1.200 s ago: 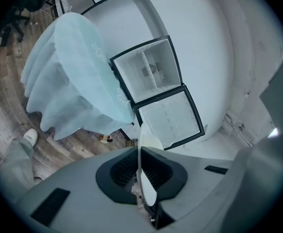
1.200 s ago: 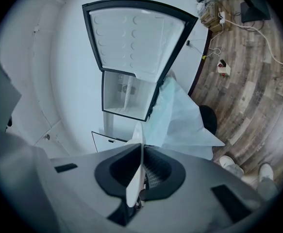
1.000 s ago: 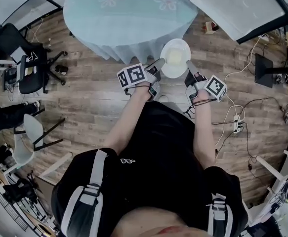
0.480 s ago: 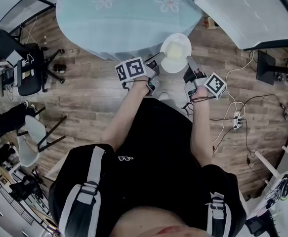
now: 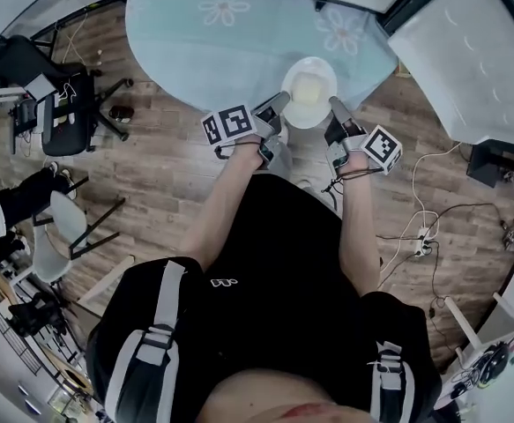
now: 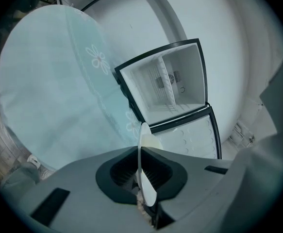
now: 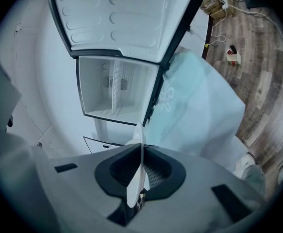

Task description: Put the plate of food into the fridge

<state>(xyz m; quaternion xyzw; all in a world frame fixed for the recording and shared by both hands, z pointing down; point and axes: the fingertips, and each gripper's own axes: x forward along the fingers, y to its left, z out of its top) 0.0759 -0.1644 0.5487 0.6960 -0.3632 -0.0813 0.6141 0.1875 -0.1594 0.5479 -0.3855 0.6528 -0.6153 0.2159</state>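
Observation:
A white plate [image 5: 309,91] with pale yellow food is held level between my two grippers, over the near edge of the round table with the light blue flowered cloth [image 5: 230,33]. My left gripper [image 5: 275,108] is shut on the plate's left rim and my right gripper [image 5: 335,107] on its right rim. The left gripper view shows the plate [image 6: 143,135] edge-on in the jaws, with the open fridge compartment [image 6: 168,84] beyond. The right gripper view shows the plate rim [image 7: 138,136] and the same white fridge interior [image 7: 114,93], its door [image 7: 126,18] swung open.
The blue-clothed table [image 6: 54,91] stands between me and the fridge. Black office chairs [image 5: 58,104] and a white chair [image 5: 58,236] are at my left. Cables and a power strip [image 5: 424,227] lie on the wood floor at my right.
The view has swung round. Both grippers and the plate now sit over the table's edge instead of the bare floor. The grip on the plate is unchanged.

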